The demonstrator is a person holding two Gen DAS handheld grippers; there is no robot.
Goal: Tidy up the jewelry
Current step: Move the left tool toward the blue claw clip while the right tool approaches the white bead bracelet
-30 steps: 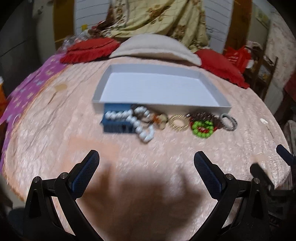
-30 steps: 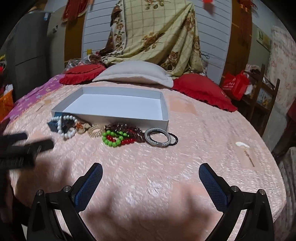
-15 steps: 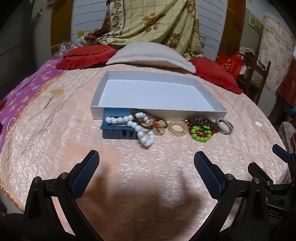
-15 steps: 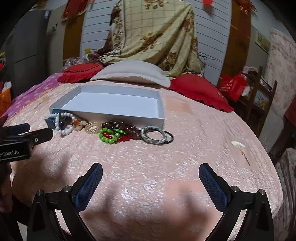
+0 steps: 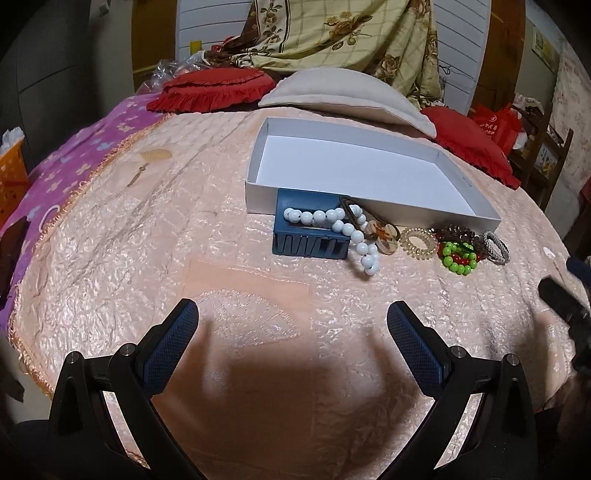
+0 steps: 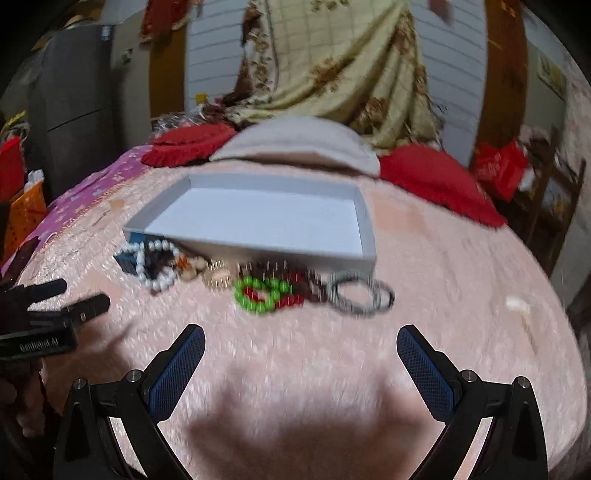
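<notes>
A shallow white box [image 5: 255,192] [image 6: 365,251] lies on a pink quilted bed. Along its near wall runs a row of jewelry: a white bead bracelet [image 5: 347,229] [image 6: 155,266] draped over a small blue box [image 5: 308,242], a brown pendant piece [image 5: 384,232], a gold coil ring [image 5: 419,242], a green and red bead bracelet [image 5: 458,258] [image 6: 262,293], dark brown beads [image 5: 458,232] and a grey ring [image 5: 496,247] [image 6: 351,295]. My left gripper [image 5: 291,328] stands open well short of the blue box. My right gripper [image 6: 301,350] is open, nothing between its fingers, near the green beads.
Red cushions [image 5: 214,90] [image 6: 436,181] and a beige pillow [image 5: 343,96] lie behind the white box, under a hanging floral cloth [image 5: 351,33]. A purple sheet [image 5: 74,151] and an orange basket [image 5: 13,173] sit at the left. A wooden chair [image 5: 546,155] stands at right.
Both grippers have moved forward, toward the row of jewelry, which now looks larger. The right wrist view is blurred by motion. Both stay open; nothing was picked up.
</notes>
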